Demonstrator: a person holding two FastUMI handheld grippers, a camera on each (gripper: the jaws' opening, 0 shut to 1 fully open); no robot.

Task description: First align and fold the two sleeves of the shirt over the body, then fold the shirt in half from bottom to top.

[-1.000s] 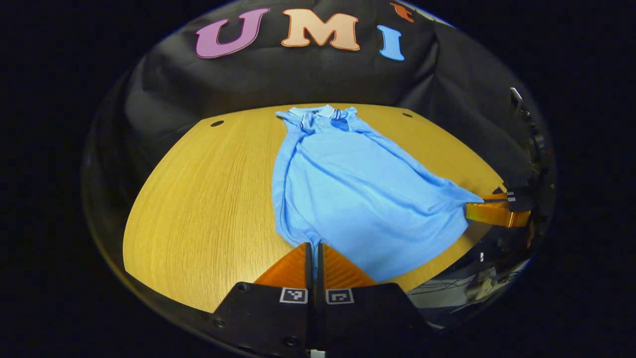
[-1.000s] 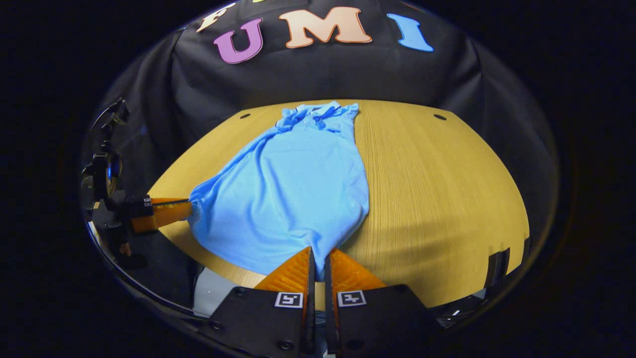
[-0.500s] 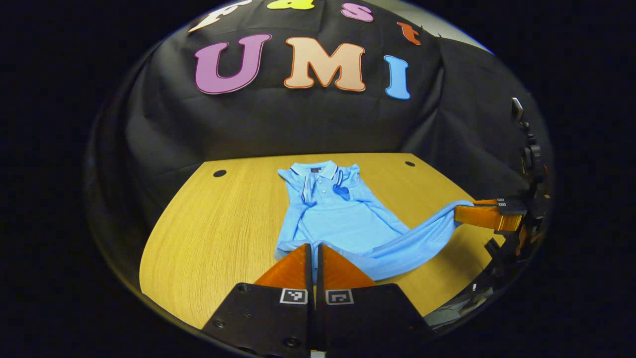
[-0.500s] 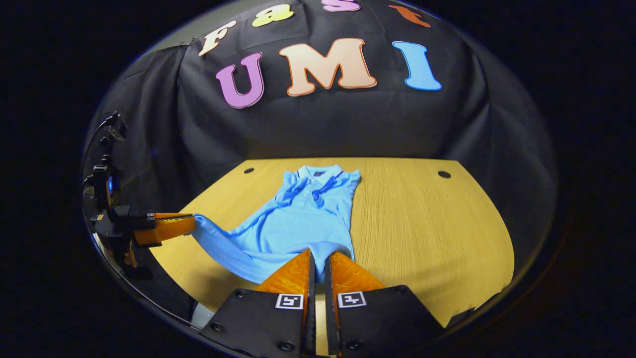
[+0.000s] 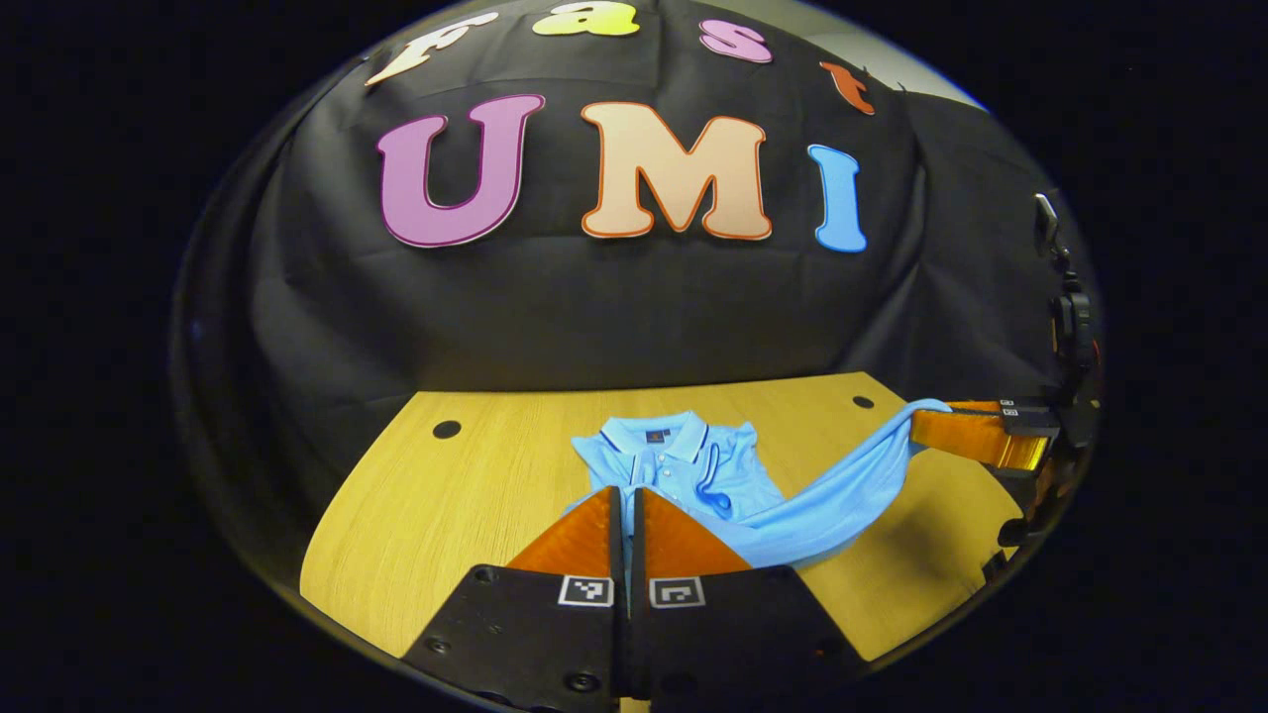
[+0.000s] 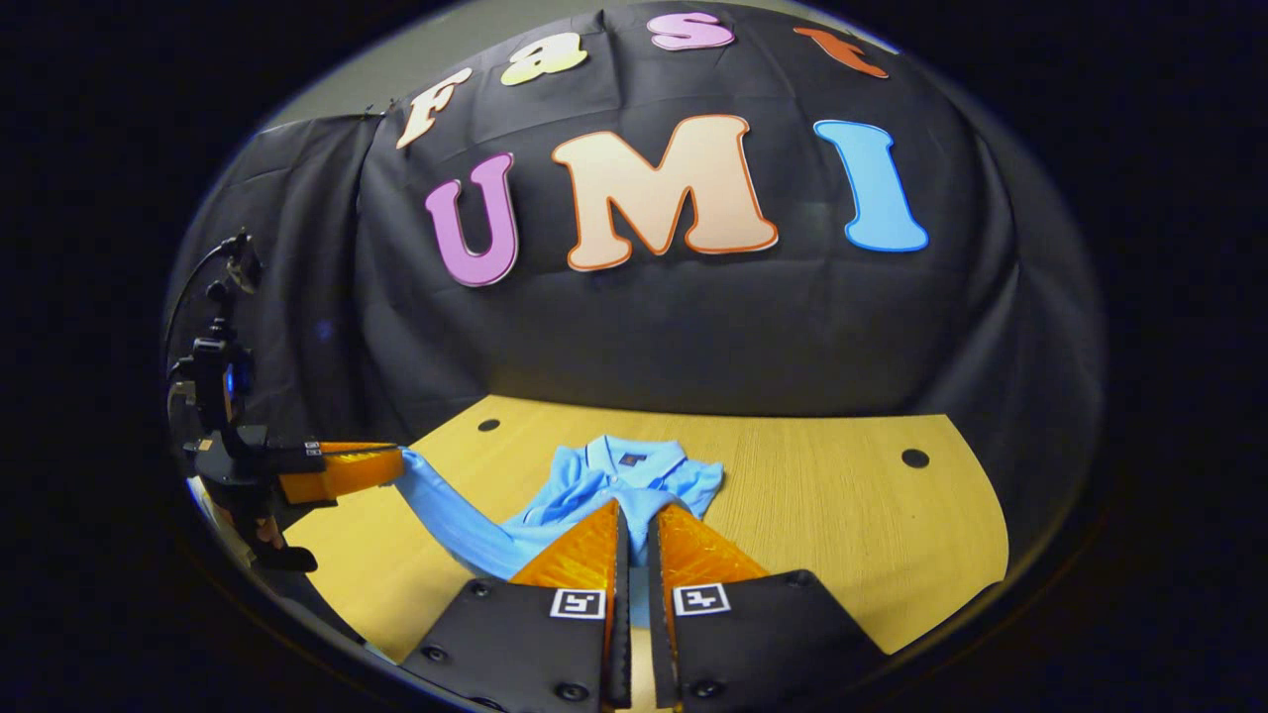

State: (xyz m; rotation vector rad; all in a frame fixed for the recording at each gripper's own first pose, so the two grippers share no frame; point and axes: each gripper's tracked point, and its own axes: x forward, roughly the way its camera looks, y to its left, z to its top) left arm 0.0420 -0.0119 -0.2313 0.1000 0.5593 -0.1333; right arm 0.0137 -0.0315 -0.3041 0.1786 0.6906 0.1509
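Observation:
A light blue polo shirt (image 5: 693, 465) lies on the wooden table (image 5: 456, 505), collar at the far end, sleeves folded in over the body. My left gripper (image 5: 625, 492) is shut on one corner of the bottom hem, held up just short of the collar. At the right of the left gripper view, my right gripper (image 5: 921, 418) is shut on the other hem corner, and the hem sags between the two. In the right gripper view the right gripper (image 6: 634, 507) pinches the shirt (image 6: 594, 475) near the collar, while the left gripper (image 6: 396, 461) holds its corner at the left.
The table (image 6: 842, 525) has small dark holes near its far corners (image 5: 446, 429) (image 6: 913, 458). Black cloth wall stands right behind the table's far edge. Bare wood stretches to the right of the shirt in the right gripper view.
Both grippers have lifted the bottom hem and carried it forward over the body toward the collar. The shirt's lower half now lies doubled over and the wall looms closer.

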